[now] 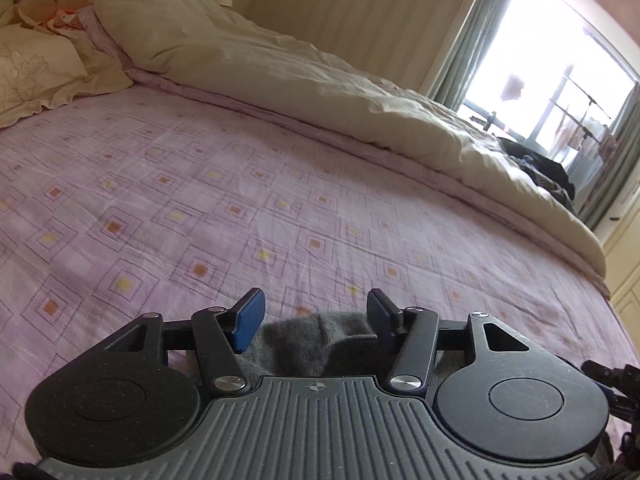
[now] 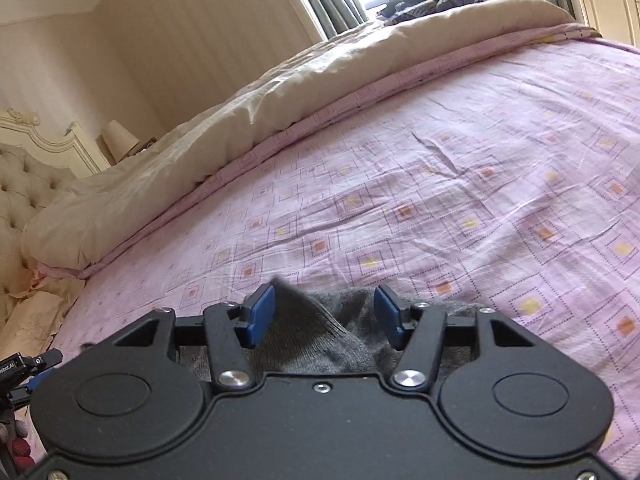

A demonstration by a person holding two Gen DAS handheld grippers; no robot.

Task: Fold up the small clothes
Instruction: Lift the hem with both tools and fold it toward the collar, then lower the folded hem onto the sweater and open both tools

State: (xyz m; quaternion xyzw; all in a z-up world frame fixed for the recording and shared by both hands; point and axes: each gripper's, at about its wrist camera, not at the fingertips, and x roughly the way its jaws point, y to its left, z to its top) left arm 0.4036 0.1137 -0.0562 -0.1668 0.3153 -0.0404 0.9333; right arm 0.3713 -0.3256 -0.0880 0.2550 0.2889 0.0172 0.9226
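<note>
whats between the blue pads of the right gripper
Grey knit garment bunches up between the right gripper pads, which stand apart, seen in the right wrist view.

both grippers (image 1: pixel 316 316) (image 2: pixel 324 316) low, jaws apart

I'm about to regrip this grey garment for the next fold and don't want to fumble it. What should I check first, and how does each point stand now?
1. Left gripper open: ok.
2. Right gripper open: ok.
3. Grey garment between both grippers' open jaws: ok.
4. Bedsheet ahead free for folding: ok.
5. Garment lying flat: not ok, a ridge stands up.
6. Garment's full outline: cannot tell, the grippers hide it.
</note>
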